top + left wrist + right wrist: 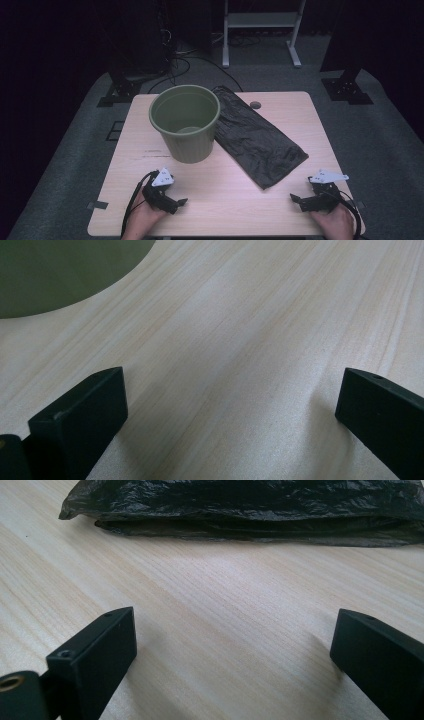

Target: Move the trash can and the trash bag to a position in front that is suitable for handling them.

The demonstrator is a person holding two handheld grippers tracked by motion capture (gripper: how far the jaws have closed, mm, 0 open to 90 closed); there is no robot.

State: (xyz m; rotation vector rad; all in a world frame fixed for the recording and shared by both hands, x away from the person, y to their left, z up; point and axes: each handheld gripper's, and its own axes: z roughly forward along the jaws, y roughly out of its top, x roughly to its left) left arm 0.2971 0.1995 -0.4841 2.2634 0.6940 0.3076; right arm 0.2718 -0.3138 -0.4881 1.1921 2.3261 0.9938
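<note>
The left hand-held gripper [172, 197] is held low over the tabletop [240, 200] with its jaws spread wide and nothing between them, the green bin [185, 122] standing near ahead. The right hand-held gripper [306, 199] is likewise released and empty, pointed at the folded black bag [250, 510], which lies flat beside the bin.

The worktop [280, 200] is seen from above, looking forward and down. It is viewed low and close from each gripper camera: the green bin [55, 275] at 11 o'clock in the left gripper view, the black bag [250, 510] at 12 in the right.
</note>
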